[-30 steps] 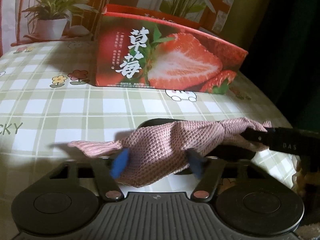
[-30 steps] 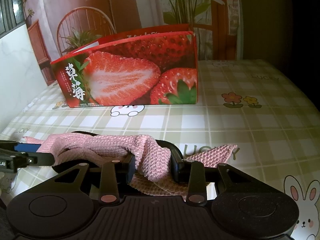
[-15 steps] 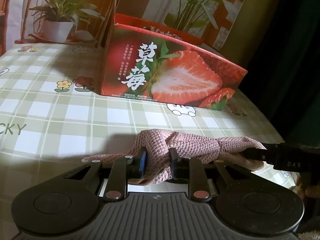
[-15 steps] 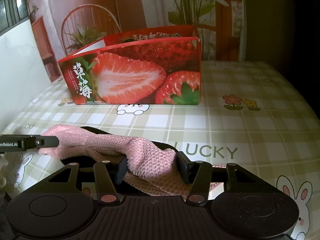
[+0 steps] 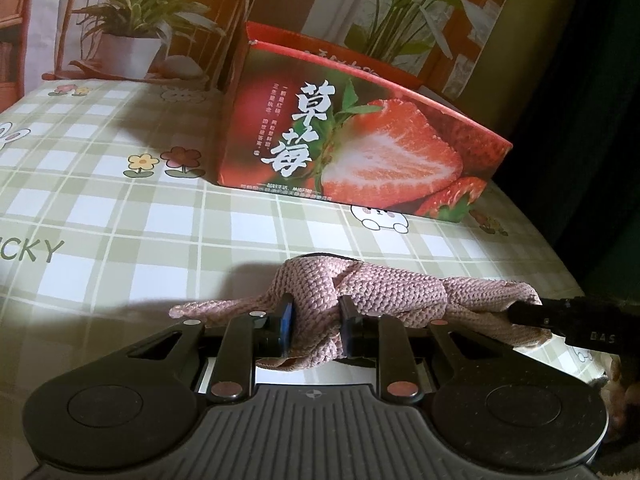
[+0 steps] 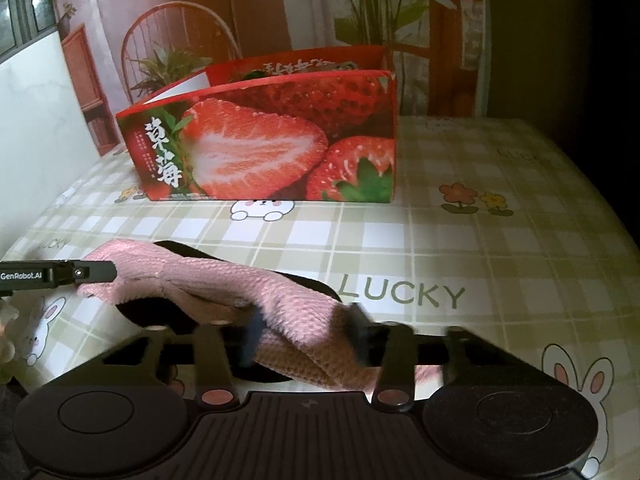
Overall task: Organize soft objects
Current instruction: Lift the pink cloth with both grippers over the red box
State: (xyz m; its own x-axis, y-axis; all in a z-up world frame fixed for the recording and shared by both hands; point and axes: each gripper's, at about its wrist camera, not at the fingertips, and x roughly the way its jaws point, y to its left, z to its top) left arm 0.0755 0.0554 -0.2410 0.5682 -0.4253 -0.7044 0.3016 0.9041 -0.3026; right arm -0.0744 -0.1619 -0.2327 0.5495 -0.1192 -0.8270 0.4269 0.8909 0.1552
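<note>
Stretching between the two claws, the pink waffle-knit cloth point(image 5: 384, 300) hangs bunched into a rope just above the counter covered in a green-and-white checked tablecloth with rabbits and flowers point(image 5: 120, 208). Its near end drops out of sight behind the left claw point(image 5: 316, 326) body, and a dark flat thing under it shows only as a black edge in the right wrist view, too hidden to name. The left claw is closed narrow on a twisted fold of the cloth, blue pads pressing it from both sides. In the right wrist view the cloth point(image 6: 224, 280) runs down through the right claw point(image 6: 306, 338), whose fingers are smeared by blur and stand a little apart beside the fabric; whether they grip it I cannot tell. Both claws point level toward the red cardboard box printed with halved strawberries point(image 5: 360, 148), which stands well apart from the cloth. Beyond it a printed backdrop of potted plants and a chair point(image 6: 180, 52) is partly cut off
</note>
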